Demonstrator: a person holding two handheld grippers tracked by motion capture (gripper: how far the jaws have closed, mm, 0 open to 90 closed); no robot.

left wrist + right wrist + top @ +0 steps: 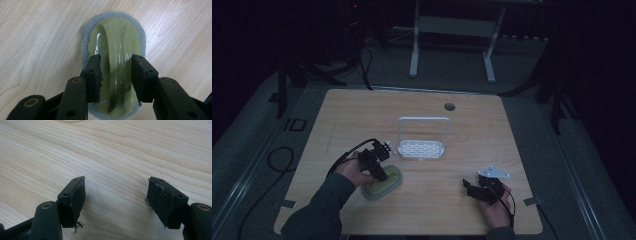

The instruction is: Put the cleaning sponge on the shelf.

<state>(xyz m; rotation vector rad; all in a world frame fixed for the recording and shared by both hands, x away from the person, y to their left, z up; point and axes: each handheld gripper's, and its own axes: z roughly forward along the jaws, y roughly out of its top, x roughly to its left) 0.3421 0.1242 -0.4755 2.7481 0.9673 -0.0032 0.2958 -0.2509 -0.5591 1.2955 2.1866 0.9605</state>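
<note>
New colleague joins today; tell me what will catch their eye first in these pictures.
The left gripper stands over an oval green scrubber with a grey sponge rim at the table's near left, its fingers straddling the raised handle. Behind it stands a white rack; the right gripper is open over bare wood.

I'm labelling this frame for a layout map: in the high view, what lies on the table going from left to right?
left gripper over the green scrubber → white rack → right gripper
</note>
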